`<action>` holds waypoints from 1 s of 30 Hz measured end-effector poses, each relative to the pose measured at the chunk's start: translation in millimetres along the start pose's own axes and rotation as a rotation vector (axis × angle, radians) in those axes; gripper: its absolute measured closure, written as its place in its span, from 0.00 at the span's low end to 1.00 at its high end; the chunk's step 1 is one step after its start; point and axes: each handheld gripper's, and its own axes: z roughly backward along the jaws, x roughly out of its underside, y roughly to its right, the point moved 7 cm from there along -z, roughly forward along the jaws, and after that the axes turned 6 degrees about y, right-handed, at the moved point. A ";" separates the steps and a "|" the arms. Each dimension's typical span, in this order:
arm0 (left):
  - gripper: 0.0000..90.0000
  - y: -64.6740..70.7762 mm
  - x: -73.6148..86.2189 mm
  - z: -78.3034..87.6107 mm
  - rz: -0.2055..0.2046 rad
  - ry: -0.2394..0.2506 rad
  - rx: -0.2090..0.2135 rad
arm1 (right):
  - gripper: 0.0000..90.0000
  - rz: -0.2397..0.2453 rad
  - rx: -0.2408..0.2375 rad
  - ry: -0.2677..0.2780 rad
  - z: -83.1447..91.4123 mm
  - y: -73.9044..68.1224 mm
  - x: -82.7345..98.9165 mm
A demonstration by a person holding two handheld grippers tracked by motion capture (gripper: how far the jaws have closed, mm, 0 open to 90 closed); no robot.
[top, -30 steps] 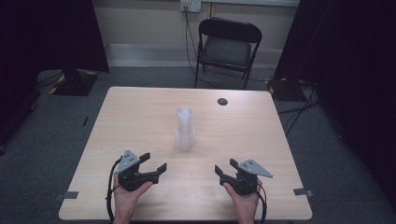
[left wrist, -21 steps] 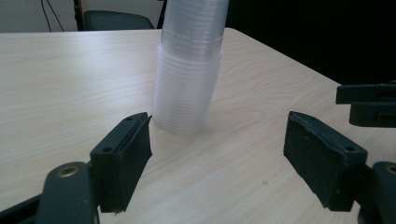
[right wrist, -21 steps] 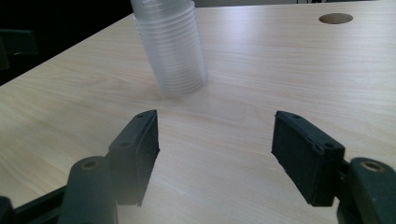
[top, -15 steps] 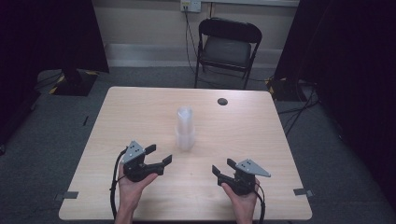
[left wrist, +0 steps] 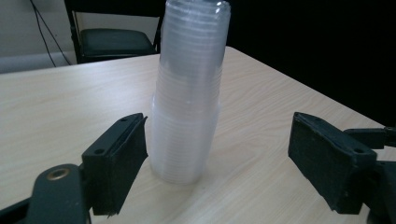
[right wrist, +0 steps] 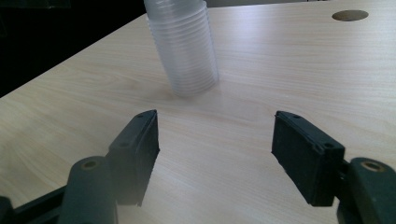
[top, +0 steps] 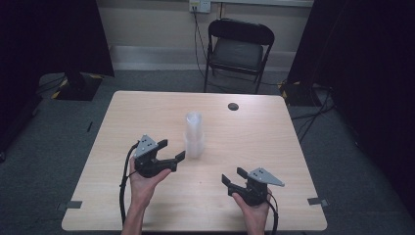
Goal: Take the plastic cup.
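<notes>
A stack of clear plastic cups [top: 194, 134] stands upright near the middle of the pale wood counter [top: 274, 147], its mouth down on the surface.

The left tool [top: 171, 151] is held in the person's left hand [top: 144, 178] just to the left of the stack, pointing toward its lower part. Its jaws stand wide apart and hold nothing. In the left gripper view the stack [left wrist: 189, 93] rises between the two jaws, much closer to the left-hand jaw in that view, almost level with its tip, while the other jaw is well off to the side. A narrow gap appears between the nearer jaw and the cups, though whether they touch is hard to tell.

The right tool [top: 233, 175] sits in the right hand [top: 254, 205] nearer the person's edge of the counter, to the right of and well apart from the stack. Its jaws are also spread apart and empty. In the right gripper view the stack [right wrist: 184, 46] stands farther along the counter, beyond the jaw tips and nearer the left-hand jaw's side in that view, with bare wood between.

A small dark round hole [top: 233, 106] lies in the counter toward its far side, right of the stack. A black folding chair [top: 237, 49] stands on the floor beyond the far edge.
</notes>
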 end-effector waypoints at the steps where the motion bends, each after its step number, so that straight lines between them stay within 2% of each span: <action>1: 0.21 0.4 -2.1 -1.2 -0.001 -0.001 0.001 | 0.35 0.002 0.002 0.000 0.0 -0.4 -0.2; 3: 0.20 0.4 -6.4 -3.8 -0.016 0.002 0.006 | 0.35 0.009 0.002 0.000 0.0 -1.1 -0.8; 15: 0.19 -4.6 -19.4 -23.2 -0.008 -0.003 0.021 | 0.35 0.036 -0.014 0.000 -0.3 -8.2 -3.4; 18: 0.20 -8.0 -25.5 -29.1 -0.028 0.012 0.014 | 0.35 0.037 -0.015 -0.004 -1.0 -9.2 -3.5; 25: 0.21 -11.2 -31.0 -38.7 -0.056 0.006 0.010 | 0.35 0.041 -0.015 -0.005 -0.9 -9.9 -4.4; 28: 0.26 -11.7 -32.0 -43.9 -0.079 -0.001 0.014 | 0.35 0.041 -0.016 -0.005 -1.1 -10.3 -4.7; 30: 0.24 -12.3 -32.5 -48.7 -0.081 -0.013 0.011 | 0.35 0.040 -0.016 -0.009 -1.5 -10.8 -4.2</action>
